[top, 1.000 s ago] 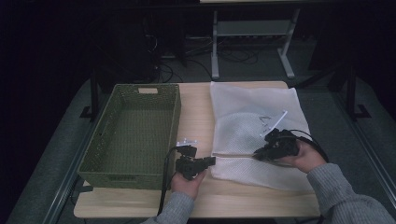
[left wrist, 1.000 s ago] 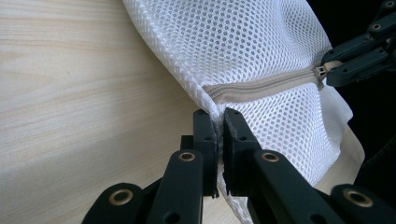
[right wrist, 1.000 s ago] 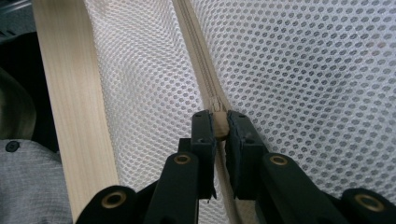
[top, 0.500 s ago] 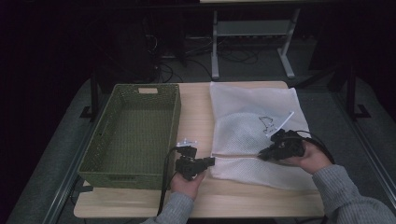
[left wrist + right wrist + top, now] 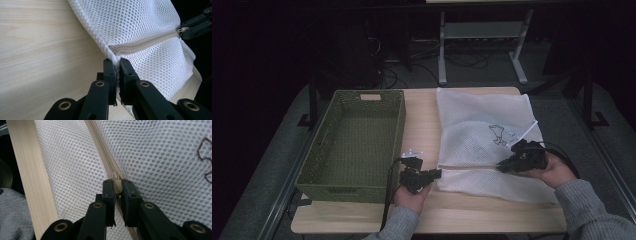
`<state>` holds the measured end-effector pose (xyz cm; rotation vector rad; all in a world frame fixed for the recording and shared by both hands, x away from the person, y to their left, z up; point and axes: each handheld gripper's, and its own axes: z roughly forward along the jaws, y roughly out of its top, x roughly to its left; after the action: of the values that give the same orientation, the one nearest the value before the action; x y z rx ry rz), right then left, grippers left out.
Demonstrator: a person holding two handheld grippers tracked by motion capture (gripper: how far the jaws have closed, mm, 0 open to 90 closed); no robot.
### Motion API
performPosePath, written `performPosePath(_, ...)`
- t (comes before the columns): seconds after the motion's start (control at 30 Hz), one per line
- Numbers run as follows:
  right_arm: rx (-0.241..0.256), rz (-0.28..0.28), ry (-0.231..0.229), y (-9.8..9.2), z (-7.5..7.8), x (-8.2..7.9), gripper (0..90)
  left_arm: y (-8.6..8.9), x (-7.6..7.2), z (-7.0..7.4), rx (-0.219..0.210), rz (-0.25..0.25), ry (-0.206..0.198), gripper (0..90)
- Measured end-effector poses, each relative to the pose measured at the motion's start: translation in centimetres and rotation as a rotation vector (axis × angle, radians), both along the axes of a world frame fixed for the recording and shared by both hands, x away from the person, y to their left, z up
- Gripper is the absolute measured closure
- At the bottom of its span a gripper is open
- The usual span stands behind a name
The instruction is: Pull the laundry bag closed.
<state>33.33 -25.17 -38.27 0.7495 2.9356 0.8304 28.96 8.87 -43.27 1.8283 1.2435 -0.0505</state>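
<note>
Pale wooden table carries our white mesh zippered laundry bag, lying flat right of a green woven basket. We clamp our left gripper on the bag's corner; our right gripper, held low, pinches its beige zipper pull.

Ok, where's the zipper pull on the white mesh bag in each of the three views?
High view: the zipper pull sits at the right gripper tips, right of centre.
Left gripper view: far upper right, where the zipper ends.
Right gripper view: centre, clamped between the jaws.
Shared landmark: the beige zipper across the mesh bag.
</note>
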Motion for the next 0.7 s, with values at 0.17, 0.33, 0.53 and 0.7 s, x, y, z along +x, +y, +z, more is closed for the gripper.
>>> performPosePath(0.17, -0.001, -0.011, 0.002, -0.6, -0.2, -0.1, 81.1, 0.0, 0.0, -0.1, 0.003, 0.002, 0.001, 85.6)
performPosePath(0.33, -0.001, -0.023, 0.005, -1.2, -0.3, -0.3, 81.1, 0.0, -0.1, -0.1, 0.009, 0.0, 0.0, 85.6)
performPosePath(0.53, 0.006, -0.033, 0.01, -1.7, -0.6, -0.4, 81.1, 0.0, -0.1, -0.1, 0.012, -0.001, -0.003, 85.6)
performPosePath(0.7, 0.008, -0.037, 0.014, -2.0, -0.8, -0.4, 81.1, 0.0, -0.3, -0.1, 0.02, -0.001, -0.014, 85.6)
